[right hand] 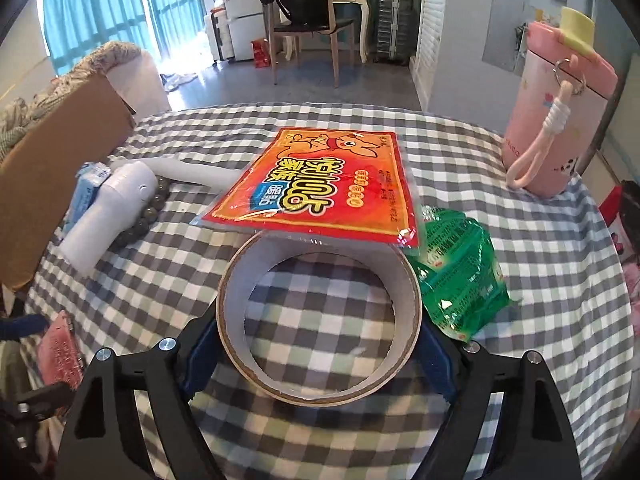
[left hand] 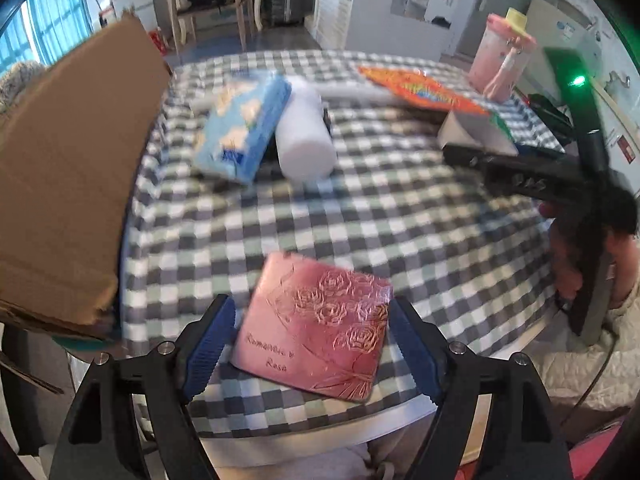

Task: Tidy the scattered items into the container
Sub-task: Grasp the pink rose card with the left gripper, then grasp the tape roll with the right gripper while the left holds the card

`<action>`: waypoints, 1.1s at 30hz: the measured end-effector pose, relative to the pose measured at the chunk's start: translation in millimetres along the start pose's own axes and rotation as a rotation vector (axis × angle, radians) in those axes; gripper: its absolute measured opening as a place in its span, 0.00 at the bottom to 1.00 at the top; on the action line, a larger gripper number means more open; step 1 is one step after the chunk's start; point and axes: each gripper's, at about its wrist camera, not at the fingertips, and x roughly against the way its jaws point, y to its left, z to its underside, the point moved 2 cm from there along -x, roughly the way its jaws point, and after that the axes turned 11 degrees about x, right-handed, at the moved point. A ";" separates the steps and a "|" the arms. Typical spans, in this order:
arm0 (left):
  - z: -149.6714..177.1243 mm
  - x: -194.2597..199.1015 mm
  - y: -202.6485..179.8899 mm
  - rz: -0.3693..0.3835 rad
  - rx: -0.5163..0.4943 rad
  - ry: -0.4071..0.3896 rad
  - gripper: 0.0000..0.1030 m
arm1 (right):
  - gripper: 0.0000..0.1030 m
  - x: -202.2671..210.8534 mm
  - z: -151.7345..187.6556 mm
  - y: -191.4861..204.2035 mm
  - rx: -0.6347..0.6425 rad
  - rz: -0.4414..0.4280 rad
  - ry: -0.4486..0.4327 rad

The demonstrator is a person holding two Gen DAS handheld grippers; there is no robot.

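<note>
My left gripper has its blue-padded jaws on both sides of a pink "Romantic Rose" card case at the table's near edge, closed on it. My right gripper is shut on a roll of tape, held upright above the checked tablecloth. The cardboard box stands at the table's left; it also shows in the right wrist view. Scattered on the table are an orange heat-pad packet, a green packet, a white bottle-like device, a bead bracelet and a blue tissue pack.
A pink water bottle stands at the table's far right. The round table has a checked cloth. A chair and desk stand beyond it in the room. The right gripper and the hand holding it show at the right of the left wrist view.
</note>
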 end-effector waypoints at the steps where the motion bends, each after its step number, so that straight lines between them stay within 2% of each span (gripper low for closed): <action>1: 1.5 -1.9 -0.6 -0.001 -0.007 0.003 0.79 | 0.81 2.0 1.3 0.3 -0.001 -0.001 -0.002; 4: 5.9 -3.3 -6.8 -0.027 -0.071 -0.008 0.84 | 0.81 7.6 5.6 2.0 0.001 -0.020 -0.003; 7: 8.1 -4.5 -6.2 -0.017 -0.087 -0.007 0.86 | 0.81 12.1 7.3 3.2 0.009 -0.022 -0.007; 8: 8.1 -4.6 -4.7 -0.007 -0.086 -0.006 0.85 | 0.81 14.2 7.5 3.7 0.012 -0.025 -0.014; 10: 7.6 -2.3 -2.7 -0.011 -0.088 -0.013 0.74 | 0.81 16.6 6.4 6.1 0.012 -0.027 -0.020; 15: 7.8 3.8 -2.4 -0.016 -0.091 -0.006 0.72 | 0.81 27.2 3.1 11.9 0.031 -0.030 -0.047; 20: 2.9 22.1 -4.5 -0.003 -0.102 -0.065 0.71 | 0.81 45.0 0.4 16.7 0.054 -0.026 -0.078; 21: 0.9 27.0 -4.5 0.000 -0.105 -0.078 0.69 | 0.81 48.4 0.4 17.7 0.057 -0.024 -0.084; 22: -1.2 30.4 -5.2 0.011 -0.103 -0.087 0.34 | 0.81 52.5 0.2 18.1 0.061 -0.024 -0.093; 24: -7.9 38.6 -7.7 0.010 -0.098 -0.115 0.28 | 0.81 59.2 -2.2 20.3 0.070 -0.026 -0.111; 27: -16.6 44.4 -7.4 0.018 -0.098 -0.126 0.28 | 0.81 66.2 -7.0 27.9 0.092 -0.030 -0.132; 31: -13.9 27.5 -4.8 0.021 -0.091 -0.076 0.28 | 0.81 67.1 -7.4 34.3 0.100 -0.038 -0.131; 33: -10.3 17.0 -0.5 -0.006 -0.078 -0.046 0.28 | 0.81 67.0 -6.7 35.8 0.099 -0.041 -0.126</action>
